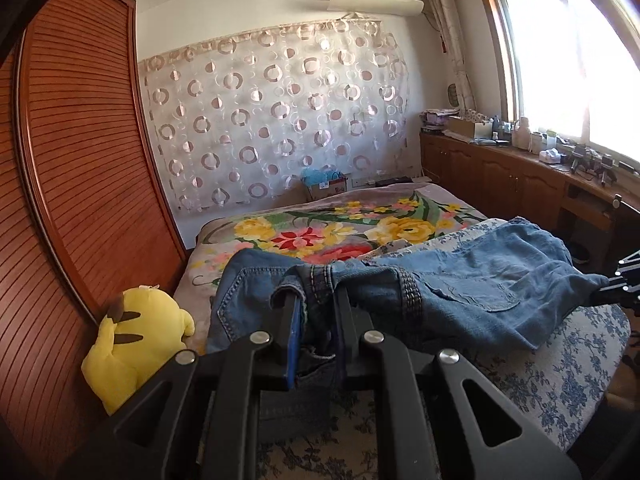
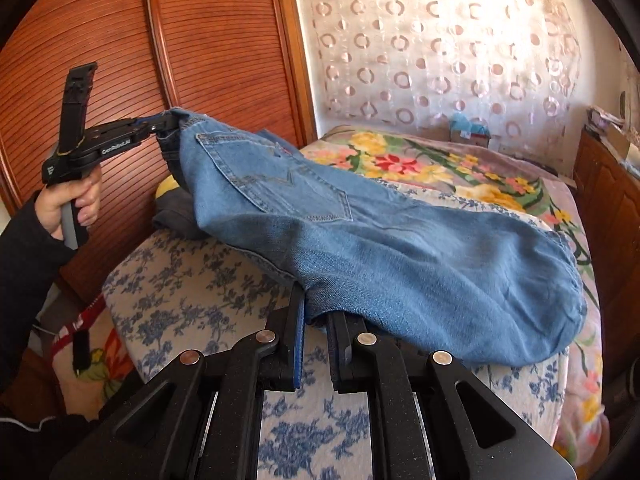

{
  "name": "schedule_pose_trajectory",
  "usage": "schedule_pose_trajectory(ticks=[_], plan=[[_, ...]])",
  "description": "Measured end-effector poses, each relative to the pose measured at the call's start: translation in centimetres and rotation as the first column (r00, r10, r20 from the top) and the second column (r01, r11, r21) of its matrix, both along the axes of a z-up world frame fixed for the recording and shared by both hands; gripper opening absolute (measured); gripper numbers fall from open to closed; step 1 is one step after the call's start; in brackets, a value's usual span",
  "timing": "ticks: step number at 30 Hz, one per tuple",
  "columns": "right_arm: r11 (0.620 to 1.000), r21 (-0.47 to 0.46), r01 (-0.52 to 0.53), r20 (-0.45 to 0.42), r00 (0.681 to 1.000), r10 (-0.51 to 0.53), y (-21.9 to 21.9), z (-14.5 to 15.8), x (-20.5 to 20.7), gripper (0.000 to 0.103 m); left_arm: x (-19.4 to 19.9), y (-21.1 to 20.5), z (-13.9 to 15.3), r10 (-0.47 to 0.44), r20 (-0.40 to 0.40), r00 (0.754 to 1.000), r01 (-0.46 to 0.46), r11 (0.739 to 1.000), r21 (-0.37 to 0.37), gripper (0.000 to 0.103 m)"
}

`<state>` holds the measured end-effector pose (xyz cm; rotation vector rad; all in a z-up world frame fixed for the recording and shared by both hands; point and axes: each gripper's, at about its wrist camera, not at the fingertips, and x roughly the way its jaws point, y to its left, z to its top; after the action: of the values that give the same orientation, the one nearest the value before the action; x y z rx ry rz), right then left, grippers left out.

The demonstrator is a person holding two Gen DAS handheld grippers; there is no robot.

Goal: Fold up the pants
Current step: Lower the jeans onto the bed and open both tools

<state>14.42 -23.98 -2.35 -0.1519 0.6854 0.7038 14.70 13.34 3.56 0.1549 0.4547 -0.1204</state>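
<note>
Your jeans (image 2: 360,240) lie across the near end of the bed (image 2: 180,292), stretched between your left gripper (image 2: 160,126) and right gripper (image 2: 316,312). The wardrobe (image 1: 80,160) stands left, the plush toy (image 1: 132,344) beside it, cabinets (image 1: 500,172) right.

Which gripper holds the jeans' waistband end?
The left gripper: it pinches the jeans at the belt-loop waistband. The right gripper clamps plain denim.

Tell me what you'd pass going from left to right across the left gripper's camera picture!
Wooden wardrobe → yellow plush toy → left gripper pinching the jeans → right gripper at the far end of the jeans.
</note>
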Motion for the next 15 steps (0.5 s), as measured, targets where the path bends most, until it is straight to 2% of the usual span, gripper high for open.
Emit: schedule_pose_trajectory(ticks=[6, 10, 15], plan=[[1.0, -0.007, -0.003, -0.066, 0.998, 0.003, -0.8, -3.4, -1.7, 0.007, -5.4, 0.1, -5.0, 0.005, -0.068, 0.998, -0.009, 0.999, -0.048, 0.011], [1.0, -0.013, -0.002, -0.097, 0.995, 0.001, -1.1, -5.2, -2.6, 0.007, -7.3, 0.3, -8.1, 0.018, -0.117, 0.993, -0.028, 0.996, -0.081, 0.011], [0.999, -0.035, 0.009, -0.123, 0.992, -0.013, -1.9, -7.0, -3.6, 0.007, -8.3, -0.7, -11.4, 0.017, -0.197, 0.98, -0.029, 0.998, -0.056, 0.014]])
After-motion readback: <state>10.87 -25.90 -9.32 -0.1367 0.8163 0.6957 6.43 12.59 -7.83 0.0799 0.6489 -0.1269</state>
